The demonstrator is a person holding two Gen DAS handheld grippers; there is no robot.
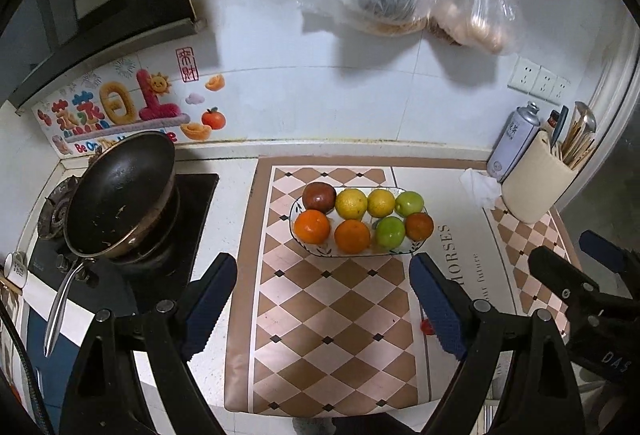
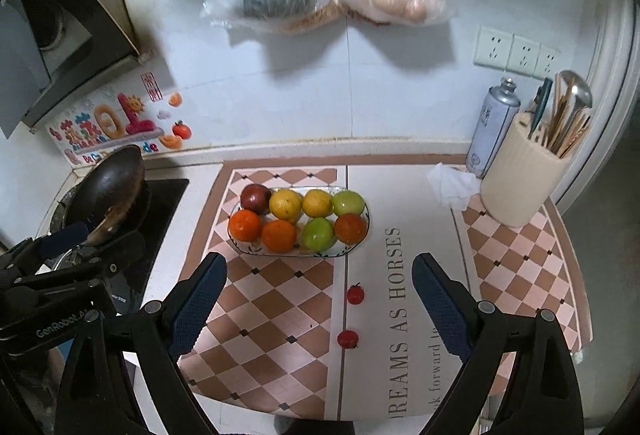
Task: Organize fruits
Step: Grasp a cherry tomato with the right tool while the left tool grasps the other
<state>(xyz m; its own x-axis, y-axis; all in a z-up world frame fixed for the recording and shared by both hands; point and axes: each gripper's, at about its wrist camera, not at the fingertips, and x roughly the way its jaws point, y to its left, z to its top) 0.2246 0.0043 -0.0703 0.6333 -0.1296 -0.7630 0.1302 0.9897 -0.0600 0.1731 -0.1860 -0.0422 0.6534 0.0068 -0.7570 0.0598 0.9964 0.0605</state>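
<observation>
Eight fruits sit in the dish point(image 2: 362, 231), two cherry tomatoes point(image 2: 355, 293) remain outside (both my claws point(image 2: 319, 299) spread, empty).

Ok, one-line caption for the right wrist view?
Open right hand-held gripper hovers over the mat, facing a plate of eight fruits, with two cherry tomatoes loose on the mat in front.

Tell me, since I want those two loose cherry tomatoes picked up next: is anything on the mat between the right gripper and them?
Nothing visible. The right gripper is open, and the nearer tomato and farther tomato lie on bare mat between its fingers. The plate of fruit sits beyond them, apart.
</observation>
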